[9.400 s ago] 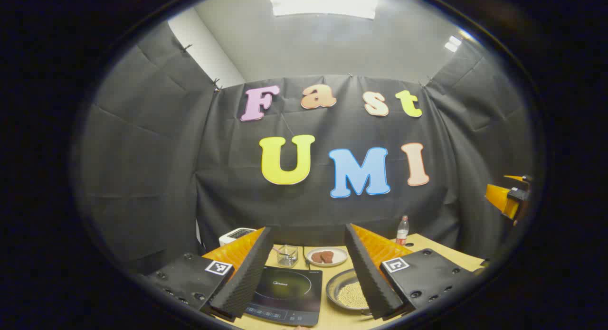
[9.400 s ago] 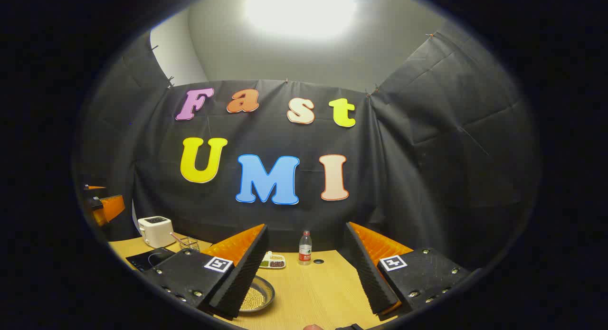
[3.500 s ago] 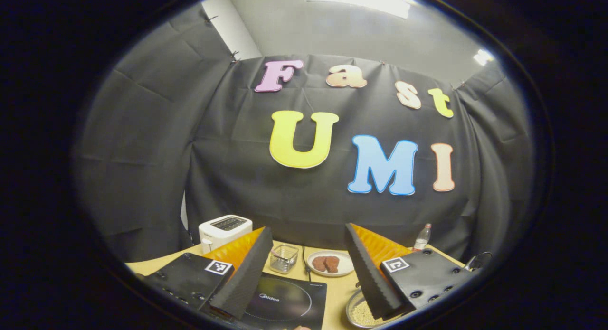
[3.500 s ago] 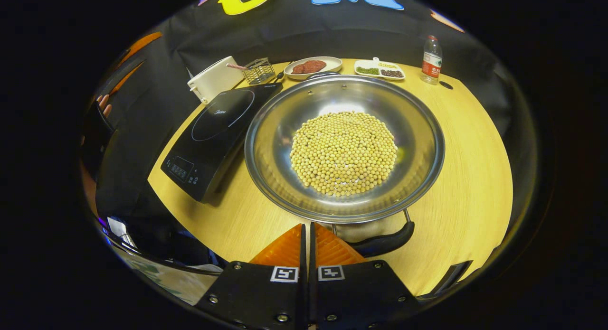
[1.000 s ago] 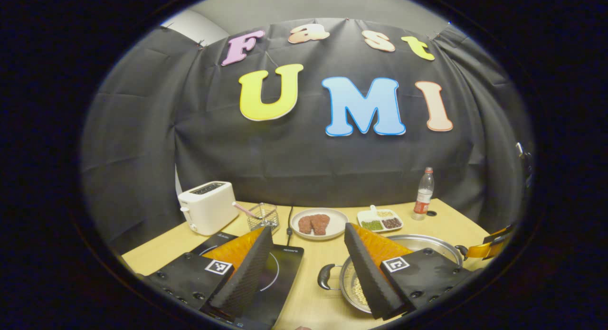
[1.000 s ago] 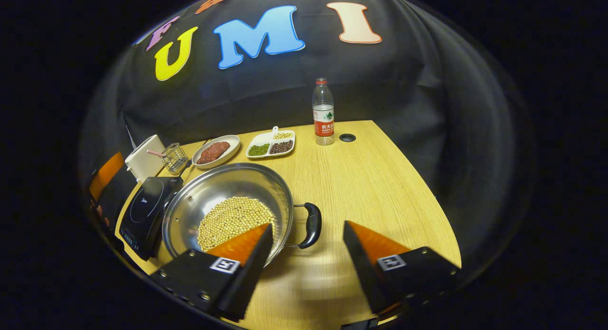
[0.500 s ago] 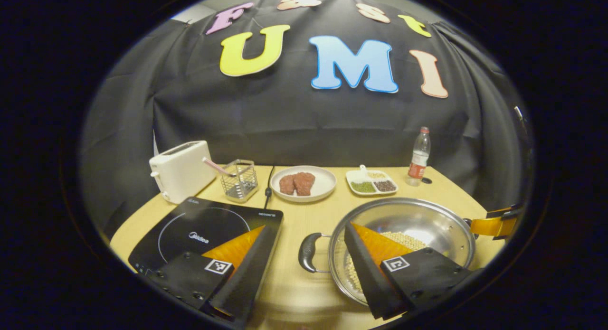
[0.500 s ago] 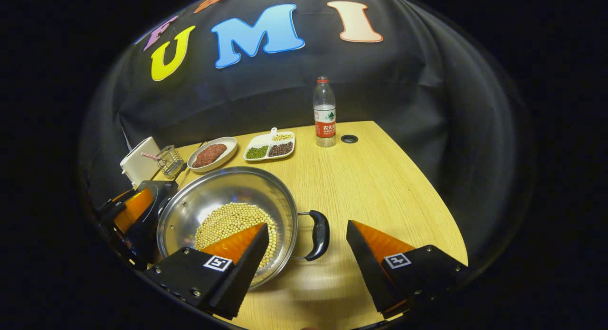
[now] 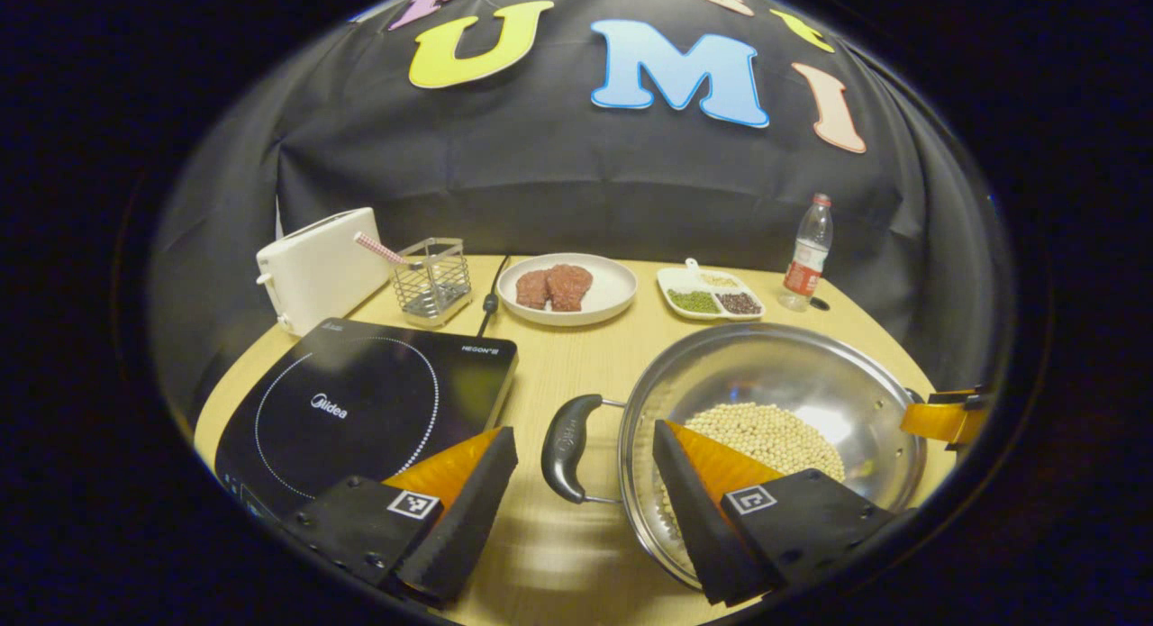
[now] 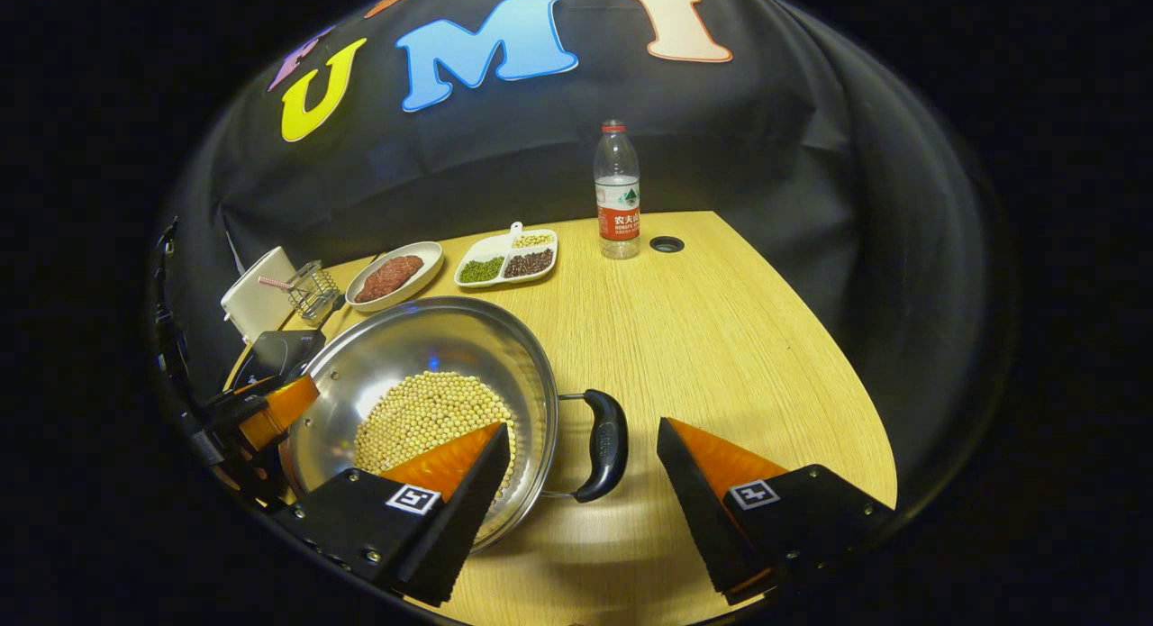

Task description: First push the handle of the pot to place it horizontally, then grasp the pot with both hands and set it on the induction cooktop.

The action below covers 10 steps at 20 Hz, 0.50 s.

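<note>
Wooden table [image 9: 576, 356] carries the pot [image 9: 811, 374] beside the induction cooktop [image 9: 360, 401] — left gripper view, left gripper [image 9: 585, 509] spread astride one handle [image 9: 566, 446]; right gripper view — right gripper [image 10: 581, 495] spread around the opposite handle [image 10: 605, 446], seemingly readying a two-sided lift.

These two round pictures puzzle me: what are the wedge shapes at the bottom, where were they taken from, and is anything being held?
A person holds a two-finger gripper in each hand, with a camera riding on each. The wedges are the fingers. In the left gripper view, the left gripper hangs open around the pot's left handle; in the right gripper view, the right gripper is open around the right handle. Nothing is held yet. On the table sit the pot of beans, a cooktop, toaster, plate of meat and bottle.
</note>
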Motion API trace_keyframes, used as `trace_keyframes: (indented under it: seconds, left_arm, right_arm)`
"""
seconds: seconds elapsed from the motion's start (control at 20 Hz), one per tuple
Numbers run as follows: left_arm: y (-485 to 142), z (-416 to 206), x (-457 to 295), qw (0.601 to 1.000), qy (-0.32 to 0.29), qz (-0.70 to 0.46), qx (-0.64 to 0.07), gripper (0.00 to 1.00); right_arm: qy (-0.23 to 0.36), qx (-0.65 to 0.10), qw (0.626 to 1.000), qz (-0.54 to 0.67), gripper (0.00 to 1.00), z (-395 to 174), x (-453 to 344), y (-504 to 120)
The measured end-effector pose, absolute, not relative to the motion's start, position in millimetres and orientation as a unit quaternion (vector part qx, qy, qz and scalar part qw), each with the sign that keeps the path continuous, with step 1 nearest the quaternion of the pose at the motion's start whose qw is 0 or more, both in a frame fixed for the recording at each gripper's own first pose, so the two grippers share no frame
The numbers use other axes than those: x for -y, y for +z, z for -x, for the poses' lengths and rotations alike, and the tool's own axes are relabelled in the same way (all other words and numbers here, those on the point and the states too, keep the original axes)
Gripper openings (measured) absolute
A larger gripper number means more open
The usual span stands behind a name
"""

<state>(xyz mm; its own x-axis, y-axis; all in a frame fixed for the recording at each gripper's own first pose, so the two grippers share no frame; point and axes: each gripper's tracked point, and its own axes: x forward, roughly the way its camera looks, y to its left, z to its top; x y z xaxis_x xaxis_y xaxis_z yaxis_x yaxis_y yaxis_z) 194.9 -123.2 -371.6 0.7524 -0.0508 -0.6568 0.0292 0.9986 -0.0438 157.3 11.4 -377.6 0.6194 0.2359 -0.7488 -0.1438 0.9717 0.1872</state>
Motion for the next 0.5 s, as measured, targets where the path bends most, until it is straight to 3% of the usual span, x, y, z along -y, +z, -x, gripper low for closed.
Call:
trace_keyframes:
  seconds: [0.3,0.4,0.45,0.5]
  left_arm:
    - [-391,-191,122,0.926,-0.021,0.0,-0.377,0.96]
    - [-390,-190,126,0.927,-0.022,0.004,-0.375,0.93]
    - [-391,-190,129,0.926,-0.022,0.0,-0.376,0.86]
    - [-390,-190,130,0.927,-0.019,-0.011,-0.376,0.81]
  right_arm:
    - [0.118,-0.446,0.886,-0.05,0.98,-154,-11,-394]
    - [0.128,-0.449,0.883,-0.052,0.83,-154,-16,-396]
    - [0.131,-0.448,0.883,-0.052,0.83,-153,-19,-394]
    - [0.131,-0.445,0.885,-0.049,0.72,-156,-18,-397]
